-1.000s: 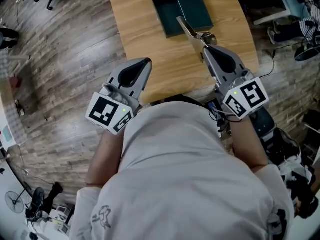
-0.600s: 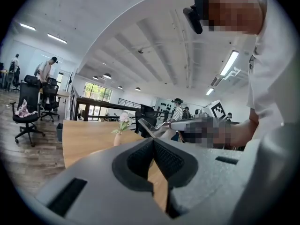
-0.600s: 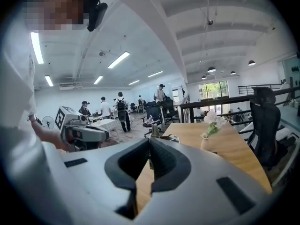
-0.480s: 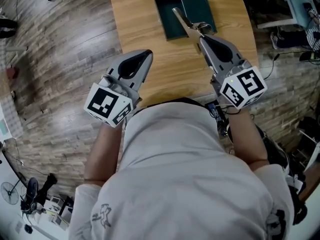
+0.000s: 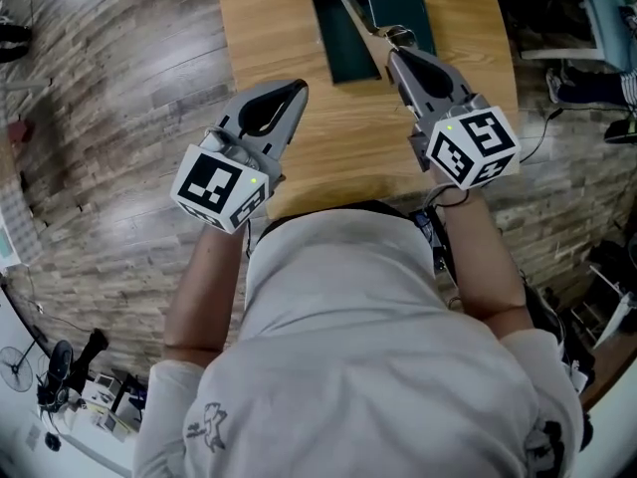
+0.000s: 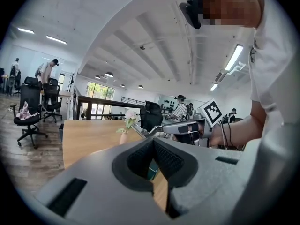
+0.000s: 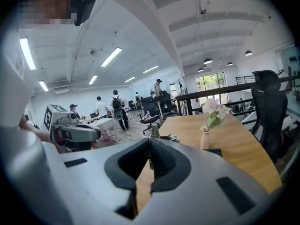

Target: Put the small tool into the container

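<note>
A dark green container (image 5: 346, 46) lies open in two flat halves at the far side of the wooden table (image 5: 299, 28). My right gripper (image 5: 390, 50) is shut on a small metal tool (image 5: 362, 22), which juts forward above the seam between the two halves. In the right gripper view the tool (image 7: 161, 136) shows just past the closed jaws (image 7: 149, 144). My left gripper (image 5: 297, 90) hovers over the table's near left part, shut with nothing in it. The left gripper view shows its closed jaws (image 6: 153, 142) and the tool (image 6: 140, 131) off to the right.
A small pink vase with flowers (image 7: 205, 137) stands on the table beyond the container. The table's near edge (image 5: 328, 189) is close to my body. Wooden floor (image 5: 119, 88) lies to the left, office chairs and people stand further off.
My right gripper has carried the tool forward, from the container's near edge to above its middle. The left gripper has drifted slightly forward and stays shut.
</note>
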Demonstrator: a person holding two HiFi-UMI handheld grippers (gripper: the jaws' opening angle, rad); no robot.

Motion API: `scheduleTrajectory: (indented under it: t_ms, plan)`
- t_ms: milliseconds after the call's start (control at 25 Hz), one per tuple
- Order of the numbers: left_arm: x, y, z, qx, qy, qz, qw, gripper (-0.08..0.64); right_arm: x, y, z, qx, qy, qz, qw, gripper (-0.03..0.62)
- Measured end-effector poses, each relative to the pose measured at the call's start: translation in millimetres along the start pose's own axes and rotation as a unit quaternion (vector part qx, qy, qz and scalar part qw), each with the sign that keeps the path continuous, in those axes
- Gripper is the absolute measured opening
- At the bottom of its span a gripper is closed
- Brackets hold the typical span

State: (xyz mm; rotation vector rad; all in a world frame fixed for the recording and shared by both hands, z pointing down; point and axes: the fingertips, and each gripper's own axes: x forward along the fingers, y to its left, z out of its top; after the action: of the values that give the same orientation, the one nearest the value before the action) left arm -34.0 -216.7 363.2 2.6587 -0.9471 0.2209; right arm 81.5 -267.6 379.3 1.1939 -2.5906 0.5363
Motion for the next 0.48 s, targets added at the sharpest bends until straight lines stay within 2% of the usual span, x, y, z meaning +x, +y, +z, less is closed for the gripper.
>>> scheduleTrajectory:
  t_ms: [480]
  plan:
    - [48,39,-37,-0.021,0.029,0.014,0.9992,0.006,66,-42,-47,0.044,0.038,-0.013,0.998,0.012]
